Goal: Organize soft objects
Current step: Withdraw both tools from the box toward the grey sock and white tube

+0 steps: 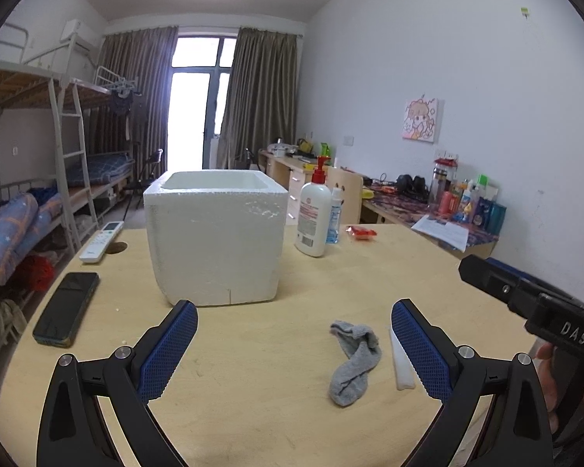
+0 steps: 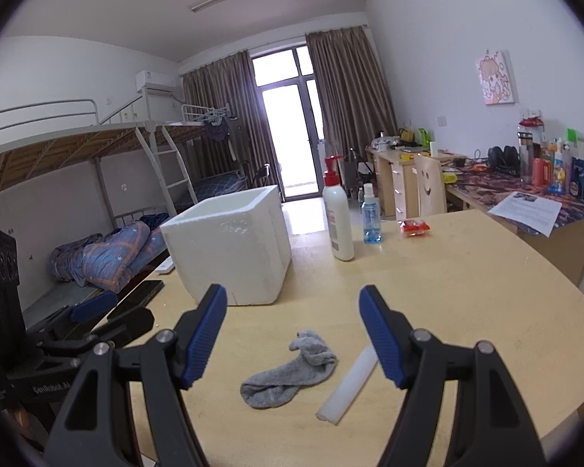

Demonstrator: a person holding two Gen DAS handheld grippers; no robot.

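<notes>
A crumpled grey sock (image 1: 354,362) lies on the wooden table (image 1: 253,408), with a white foam strip (image 1: 401,366) beside it on the right. A white foam box (image 1: 214,237), open on top, stands behind them. My left gripper (image 1: 294,346) is open and empty, above the table, left of the sock. My right gripper (image 2: 294,334) is open and empty, with the sock (image 2: 288,373) low between its fingers and the foam strip (image 2: 348,385) near the right finger. The box (image 2: 229,249) is ahead on the left.
A lotion pump bottle (image 1: 313,218), a small blue spray bottle (image 1: 334,218) and a red packet (image 1: 361,232) stand behind the box on the right. A black phone (image 1: 67,307) and a white remote (image 1: 101,241) lie at the left. Bunk beds are left, cluttered desks right.
</notes>
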